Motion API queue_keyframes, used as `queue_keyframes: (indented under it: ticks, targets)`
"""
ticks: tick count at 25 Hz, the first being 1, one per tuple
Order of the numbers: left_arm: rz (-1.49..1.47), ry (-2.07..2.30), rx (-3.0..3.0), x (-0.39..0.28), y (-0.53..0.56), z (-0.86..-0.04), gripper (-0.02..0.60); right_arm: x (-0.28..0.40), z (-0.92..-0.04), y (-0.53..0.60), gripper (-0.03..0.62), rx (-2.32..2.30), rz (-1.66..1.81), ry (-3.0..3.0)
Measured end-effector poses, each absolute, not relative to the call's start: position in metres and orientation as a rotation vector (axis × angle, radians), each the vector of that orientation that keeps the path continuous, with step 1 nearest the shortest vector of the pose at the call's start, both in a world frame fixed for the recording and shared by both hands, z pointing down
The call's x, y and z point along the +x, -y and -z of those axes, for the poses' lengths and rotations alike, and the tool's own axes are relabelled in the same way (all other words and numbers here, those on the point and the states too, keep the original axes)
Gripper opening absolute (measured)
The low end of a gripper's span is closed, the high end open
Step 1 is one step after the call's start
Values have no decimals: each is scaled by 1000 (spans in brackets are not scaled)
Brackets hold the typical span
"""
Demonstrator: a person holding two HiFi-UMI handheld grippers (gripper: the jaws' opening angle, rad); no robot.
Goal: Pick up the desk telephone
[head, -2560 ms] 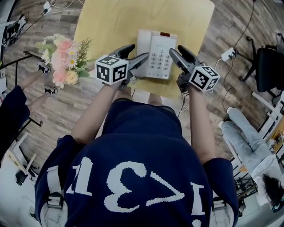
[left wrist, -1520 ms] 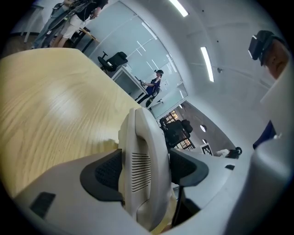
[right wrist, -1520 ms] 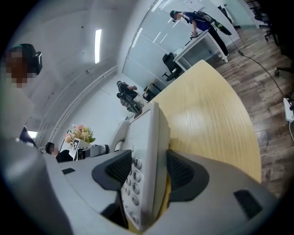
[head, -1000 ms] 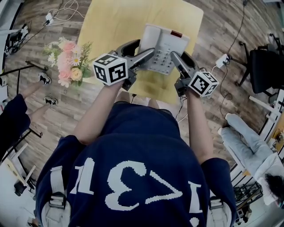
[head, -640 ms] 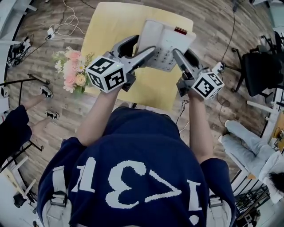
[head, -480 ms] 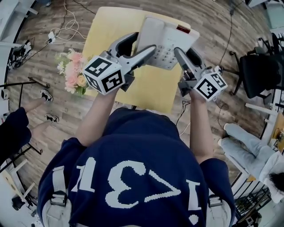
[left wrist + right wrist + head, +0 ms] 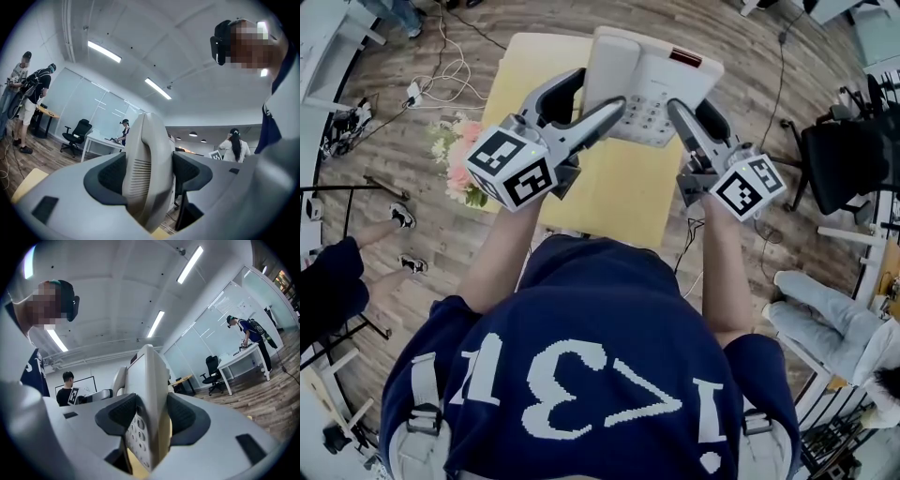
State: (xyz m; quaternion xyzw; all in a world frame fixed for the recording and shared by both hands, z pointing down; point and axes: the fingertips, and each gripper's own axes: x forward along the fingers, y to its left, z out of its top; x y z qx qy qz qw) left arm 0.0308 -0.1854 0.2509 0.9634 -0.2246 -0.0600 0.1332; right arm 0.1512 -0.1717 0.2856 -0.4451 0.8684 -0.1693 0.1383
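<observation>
Head view: the phone [image 7: 649,75] is held up over the far edge of the yellow table [image 7: 619,192], clear of its top, keypad facing up; both bare forearms reach forward from the body, side by side, and the two tongs point away toward the far side; the left tongs [image 7: 602,91] slant inward to the right and clamp the phone's left side, one jaw over the handset edge and one beneath; the right tongs [image 7: 691,105] slant slightly left and clamp the phone's right side the same way; each marker cube sits at the near end, the left cube [image 7: 511,169] larger in frame than the right cube [image 7: 750,186]; flowers [image 7: 459,159] stand on the floor just left of the table.

Left gripper view: the left tongs [image 7: 151,174] stand wide, both dark pads pressed on the phone [image 7: 145,140], which shows edge-on and upright between them; a sliver of table [image 7: 28,183] lies low at the left; ceiling lights and people at desks fill the background.

Right gripper view: the right tongs [image 7: 151,416] also stand wide with both pads tight on the phone [image 7: 147,380], again edge-on, its keypad [image 7: 135,433] turned to the left; a bit of table [image 7: 133,468] shows below.
</observation>
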Motion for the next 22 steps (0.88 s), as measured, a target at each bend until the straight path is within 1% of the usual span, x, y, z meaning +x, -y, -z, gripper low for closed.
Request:
queue_keyframes:
  ticks: [22]
  targets:
    - [146, 631, 2803, 29, 191, -248, 318, 149, -277, 177, 222, -1311, 462, -2552]
